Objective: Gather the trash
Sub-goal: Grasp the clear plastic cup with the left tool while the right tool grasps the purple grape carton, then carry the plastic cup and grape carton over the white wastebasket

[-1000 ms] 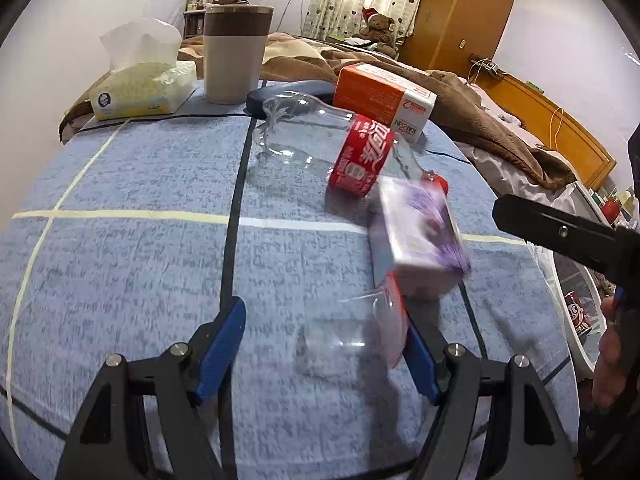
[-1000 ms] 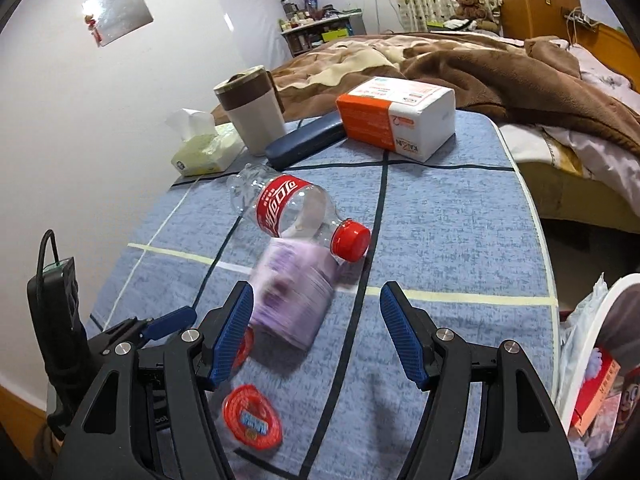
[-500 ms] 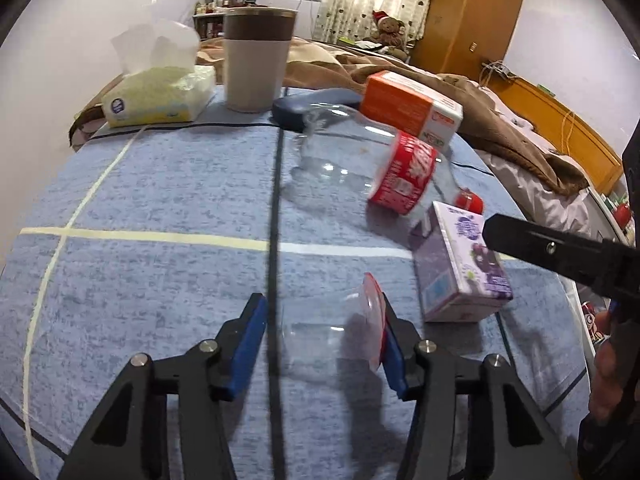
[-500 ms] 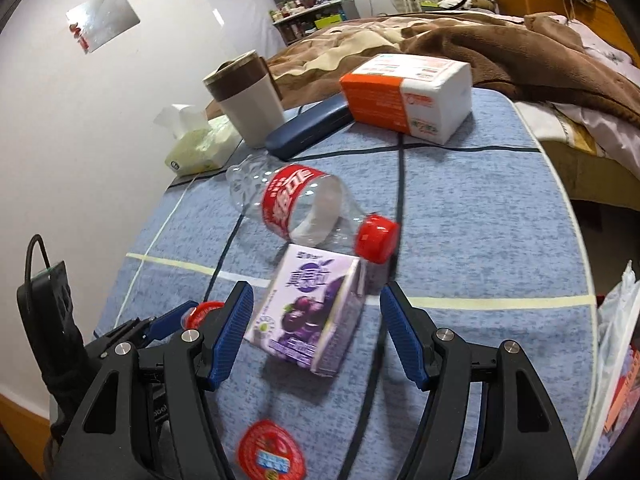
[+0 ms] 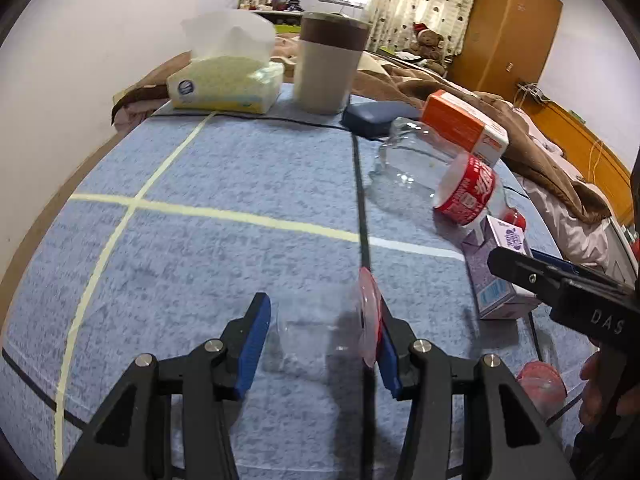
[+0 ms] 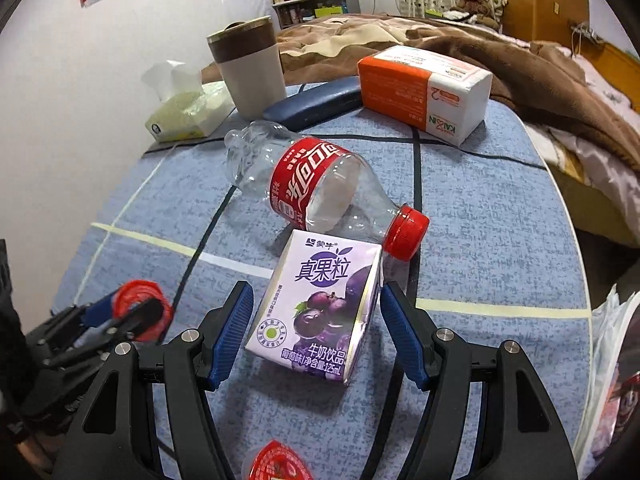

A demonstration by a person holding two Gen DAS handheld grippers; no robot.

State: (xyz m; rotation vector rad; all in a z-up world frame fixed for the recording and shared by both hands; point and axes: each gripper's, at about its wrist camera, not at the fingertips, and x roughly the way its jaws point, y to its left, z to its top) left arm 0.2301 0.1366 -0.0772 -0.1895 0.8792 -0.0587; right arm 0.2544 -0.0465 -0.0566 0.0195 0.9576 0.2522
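Left gripper (image 5: 320,324) has just been closing, clamping a clear jelly cup (image 5: 320,328); only right view shows open right gripper (image 6: 316,336) straddling purple carton (image 6: 320,304).

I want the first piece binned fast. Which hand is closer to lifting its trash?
Left, probably: the left gripper has just been closing its fingers around the clear cup, lid against one finger. The right gripper merely straddles the purple carton, fingers wide open.
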